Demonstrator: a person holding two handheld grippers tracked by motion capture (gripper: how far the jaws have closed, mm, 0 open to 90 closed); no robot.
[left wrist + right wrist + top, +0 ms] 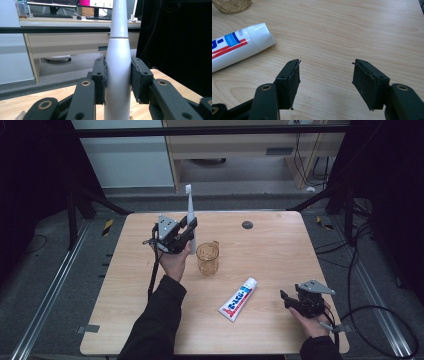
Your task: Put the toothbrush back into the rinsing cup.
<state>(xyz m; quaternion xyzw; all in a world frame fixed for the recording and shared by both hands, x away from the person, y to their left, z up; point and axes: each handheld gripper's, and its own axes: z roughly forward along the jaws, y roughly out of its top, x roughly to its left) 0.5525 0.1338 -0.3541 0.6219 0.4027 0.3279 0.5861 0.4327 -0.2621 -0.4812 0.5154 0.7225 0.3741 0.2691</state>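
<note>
the left claw point(186, 234) clamps a white toothbrush point(189, 210) upright just at ten o'clock of the amber cup point(207, 258), seemingly to drop it in, while the right claw point(325, 82) rests open at four o'clock of the toothpaste point(239, 299) on the desk point(270, 250).

No legible text; toothpaste tube point(238, 299) lettering too blurred to read.

White toothbrush point(189, 210); amber, see-through cup point(207, 258). The toothpaste tube point(238, 299) is white with red and blue, perhaps lettering. Black grippers.
</note>
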